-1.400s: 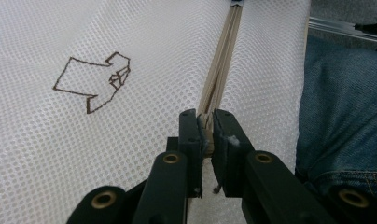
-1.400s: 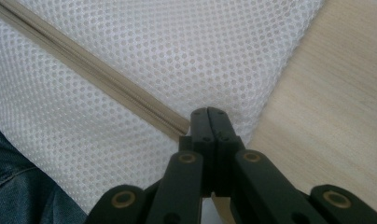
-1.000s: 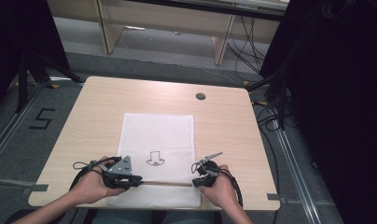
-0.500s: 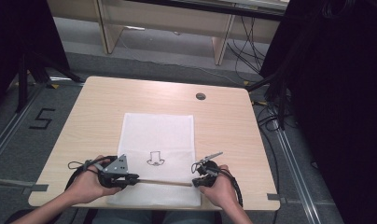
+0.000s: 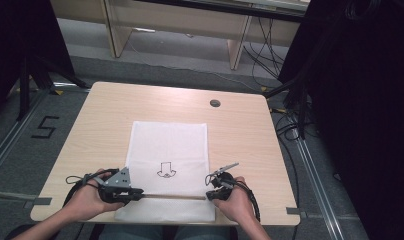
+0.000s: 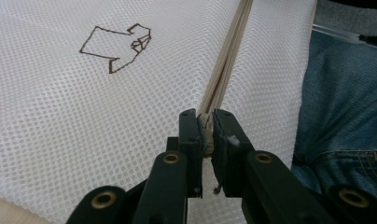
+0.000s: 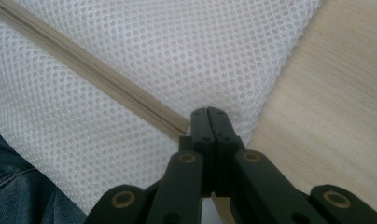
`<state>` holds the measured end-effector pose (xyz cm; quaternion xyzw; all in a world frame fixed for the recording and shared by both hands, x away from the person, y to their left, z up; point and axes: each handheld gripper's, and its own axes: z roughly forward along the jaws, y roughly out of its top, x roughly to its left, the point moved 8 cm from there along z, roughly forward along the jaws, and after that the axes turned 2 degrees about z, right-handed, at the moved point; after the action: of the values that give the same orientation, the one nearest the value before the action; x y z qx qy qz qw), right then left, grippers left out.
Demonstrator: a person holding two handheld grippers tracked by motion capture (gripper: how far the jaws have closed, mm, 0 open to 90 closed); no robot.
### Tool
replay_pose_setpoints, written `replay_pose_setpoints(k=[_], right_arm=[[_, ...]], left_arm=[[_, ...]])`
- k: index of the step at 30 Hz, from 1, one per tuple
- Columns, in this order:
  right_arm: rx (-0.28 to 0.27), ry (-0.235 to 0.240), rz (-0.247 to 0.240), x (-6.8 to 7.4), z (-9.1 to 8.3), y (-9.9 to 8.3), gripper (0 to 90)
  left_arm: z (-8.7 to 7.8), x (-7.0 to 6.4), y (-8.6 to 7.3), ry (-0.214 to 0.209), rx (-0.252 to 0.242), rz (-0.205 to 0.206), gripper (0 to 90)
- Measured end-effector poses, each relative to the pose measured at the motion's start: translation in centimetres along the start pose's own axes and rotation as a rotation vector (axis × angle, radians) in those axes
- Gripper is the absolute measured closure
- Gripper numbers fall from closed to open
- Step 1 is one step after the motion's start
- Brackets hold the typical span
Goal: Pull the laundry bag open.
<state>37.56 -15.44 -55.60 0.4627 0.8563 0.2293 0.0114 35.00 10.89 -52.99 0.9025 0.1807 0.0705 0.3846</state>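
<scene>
L gripper (image 6: 205,130) pinches zip (image 6: 226,60), bag (image 5: 165,150) unlabelled

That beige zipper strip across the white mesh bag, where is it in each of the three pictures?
High view: the zipper strip runs level between both grippers near the table's front edge.
Left gripper view: it rises from the fingers toward the top.
Right gripper view: it slants from upper left to the fingers.
Shared landmark: the mesh bag.

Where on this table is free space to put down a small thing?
Bare wood lies between the mesh bag and the table's far, left and right edges. The near edge is crowded by the left gripper, right gripper and zipper.
</scene>
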Motion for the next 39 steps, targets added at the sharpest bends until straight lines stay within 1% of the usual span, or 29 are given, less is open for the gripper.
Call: replay_pose_setpoints(k=[2,3,5,6,8,10,11,12,13,14,15,16,17,18,20,21,22,23,24,26,27,31,33,34,35,36,37,38,39], right_arm=[[0.0,-0.001,0.001,0.0,0.0,0.0,90.0],[0.008,-0.001,0.02,0.2,0.0,-0.1,90.0],[0.005,0.006,0.02,0.2,0.0,-0.1,90.0],[0.005,0.0,0.016,0.1,0.0,-0.1,90.0],[0.005,0.001,0.015,0.1,0.0,-0.1,90.0],[-0.001,0.005,-0.003,0.0,0.0,0.0,90.0],[-0.001,0.004,0.0,0.0,0.0,0.0,90.0],[0.004,0.001,0.015,0.1,0.0,-0.1,90.0],[0.004,0.0,0.015,0.1,0.0,-0.1,90.0],[0.006,0.003,0.021,0.1,0.0,-0.1,90.0],[0.005,0.007,0.017,0.1,0.0,-0.1,90.0],[0.004,0.001,0.015,0.1,0.0,-0.1,90.0],[0.001,0.003,0.001,0.0,0.0,-0.1,90.0],[0.005,0.0,0.016,0.1,0.0,-0.1,90.0],[0.004,-0.001,0.012,0.1,0.0,-0.1,90.0],[0.005,-0.001,0.015,0.1,0.0,-0.1,90.0],[0.005,-0.001,0.015,0.1,0.0,-0.1,90.0],[0.005,-0.001,0.015,0.1,0.0,-0.1,90.0],[0.006,-0.002,0.015,0.1,0.0,-0.1,90.0],[0.006,0.0,0.015,0.1,0.0,-0.1,90.0],[0.006,0.002,0.017,0.1,0.0,-0.1,90.0],[0.006,0.0,0.016,0.1,0.0,-0.1,90.0],[0.006,0.001,0.017,0.1,0.0,-0.1,90.0],[-0.001,0.004,-0.002,0.0,0.0,0.0,90.0],[-0.001,0.004,-0.002,0.0,0.0,0.0,90.0],[0.0,0.003,0.002,0.0,0.0,0.0,90.0],[0.005,0.0,0.017,0.1,0.0,-0.1,90.0],[0.005,0.0,0.017,0.1,0.0,-0.1,90.0],[0.005,0.0,0.017,0.1,0.0,-0.1,90.0]], left_arm=[[0.0,-0.1,0.0,0.0,-0.003,-0.001,82.1],[0.0,-0.1,0.1,-0.001,-0.009,-0.005,82.1],[0.0,-0.1,0.1,-0.007,-0.012,-0.009,82.1],[0.0,0.0,0.0,-0.002,-0.001,0.004,82.1],[-0.1,-0.1,0.0,-0.005,-0.004,-0.001,82.1],[-0.1,-0.1,0.0,-0.006,-0.004,0.0,82.1],[-0.1,0.0,-0.1,0.001,0.002,0.008,82.1],[-0.1,-0.1,-0.1,0.002,0.004,0.0,82.1],[-0.2,0.0,-0.1,0.003,-0.002,0.011,82.1],[-0.2,0.0,-0.2,0.003,-0.001,0.0,82.1],[-0.4,0.1,-0.3,0.007,-0.001,0.003,82.1],[-0.4,0.2,-0.5,0.012,0.008,0.011,82.1],[-0.5,0.1,-0.5,0.013,0.0,-0.003,82.1],[-0.6,0.3,-0.6,0.017,0.009,0.006,82.1],[-0.6,0.3,-0.7,0.014,-0.006,-0.013,82.1],[-0.7,0.3,-0.8,0.013,0.0,-0.017,82.1],[-0.7,0.4,-0.9,0.024,0.008,-0.009,82.1],[-0.7,0.4,-0.9,0.024,0.008,-0.009,82.0],[-0.8,0.5,-0.9,0.016,0.0,-0.018,82.1],[-0.8,0.5,-1.0,0.019,0.002,-0.014,82.1],[-0.9,0.4,-0.9,0.018,-0.005,-0.029,82.0],[-0.9,0.5,-1.0,0.023,0.002,-0.022,82.0],[-0.8,0.4,-1.0,0.015,-0.007,-0.032,82.1],[-1.0,0.6,-1.1,0.027,0.012,-0.014,82.1],[-1.0,0.6,-1.1,0.027,0.012,-0.014,82.1],[-1.0,0.6,-1.2,0.026,0.005,-0.024,82.1],[-1.3,0.9,-1.5,0.034,0.009,-0.026,82.1],[-1.3,0.9,-1.5,0.034,0.009,-0.026,82.0],[-1.4,0.9,-1.5,0.03,-0.008,-0.053,82.0]])
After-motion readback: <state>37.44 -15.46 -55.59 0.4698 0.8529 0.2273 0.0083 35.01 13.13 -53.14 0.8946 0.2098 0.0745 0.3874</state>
